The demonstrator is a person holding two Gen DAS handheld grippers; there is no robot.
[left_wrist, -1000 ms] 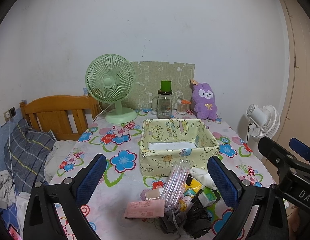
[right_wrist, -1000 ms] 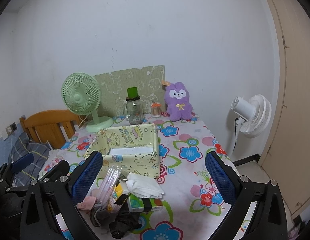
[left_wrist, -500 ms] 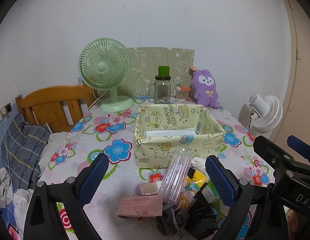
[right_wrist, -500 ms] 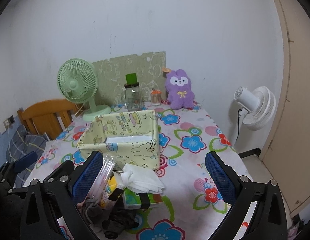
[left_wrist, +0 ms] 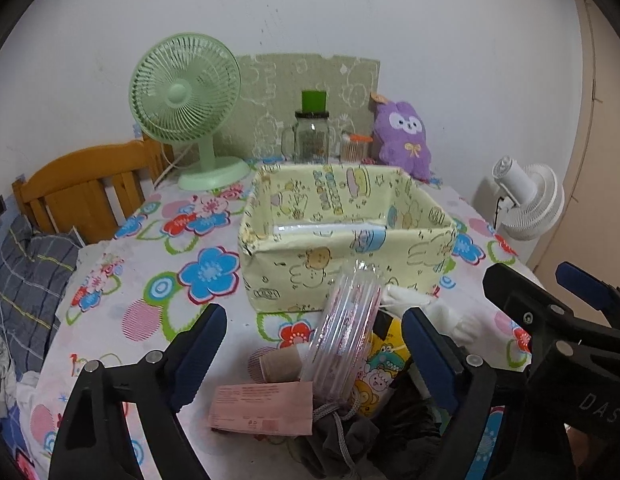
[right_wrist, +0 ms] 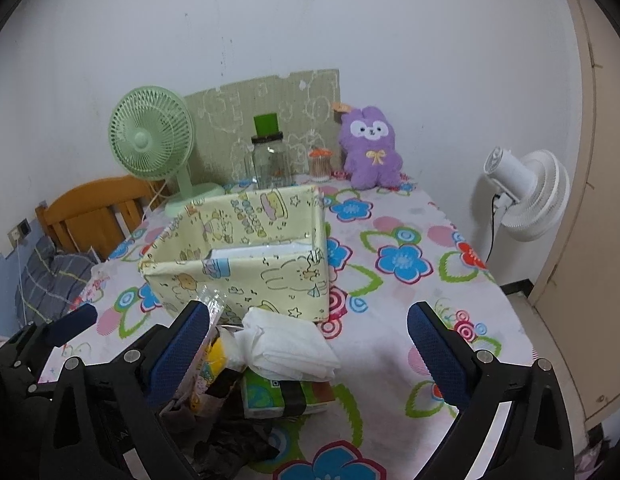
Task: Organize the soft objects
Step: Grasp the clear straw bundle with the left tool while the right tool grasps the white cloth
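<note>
My left gripper (left_wrist: 313, 354) hangs with jaws apart over the clear packet (left_wrist: 343, 330) and pink card (left_wrist: 262, 406); only my right gripper (right_wrist: 310, 354), also spread, shows the white cloth (right_wrist: 290, 350) whole, before the yellow fabric box (right_wrist: 246, 256).

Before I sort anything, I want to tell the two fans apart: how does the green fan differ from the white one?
The green fan stands on the table at its far left corner; the white fan stands off the table, past its right edge. The green fan has an open wire grille facing the cameras, while the white fan shows a ribbed solid housing, turned sideways. Both are upright, with round heads.
</note>
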